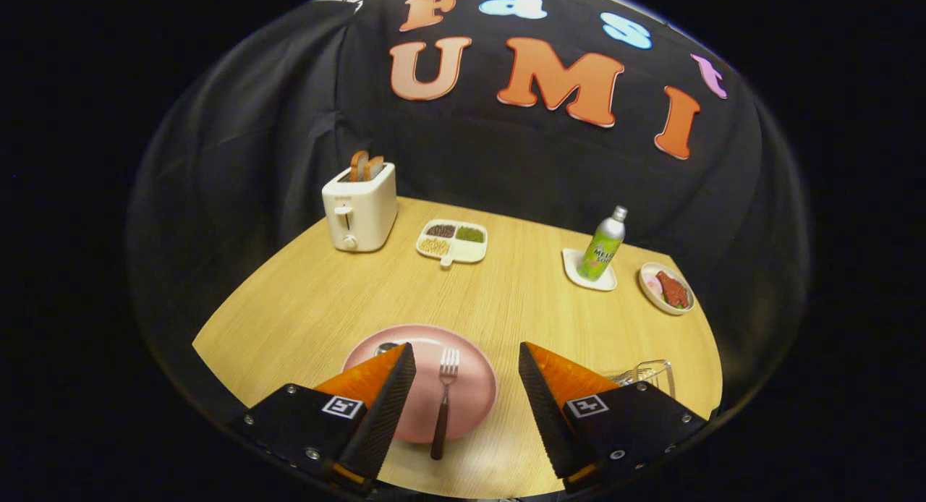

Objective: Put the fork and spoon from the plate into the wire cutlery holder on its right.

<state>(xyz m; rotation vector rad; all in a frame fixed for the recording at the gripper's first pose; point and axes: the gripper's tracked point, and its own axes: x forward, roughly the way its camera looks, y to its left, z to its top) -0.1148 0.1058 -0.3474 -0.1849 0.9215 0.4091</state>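
The tool [466, 357] stands wide apart above the near edge of the wooden worktop [304, 299], holding nothing. Between its two fingers lies the pink plate [470, 393], part hidden behind the left finger. The fork [444, 401] rests on the plate, tines pointing away, its dark handle reaching over the plate's near rim onto the wood. The spoon [385, 348] lies on the plate's left side; only its bowl is visible past the left fingertip. The wire cutlery holder [650, 374] sits to the right of the plate, mostly hidden behind the right finger, and what it contains cannot be told.

Beyond the fingers, at the back of the worktop: a cream toaster [359, 207] with two slices of bread standing in its slots; just beside it a divided tray [452, 241] of grains; further right a green bottle [602, 246] upright on a white square coaster [575, 263]; near that, a small dish [667, 289] holding meat.
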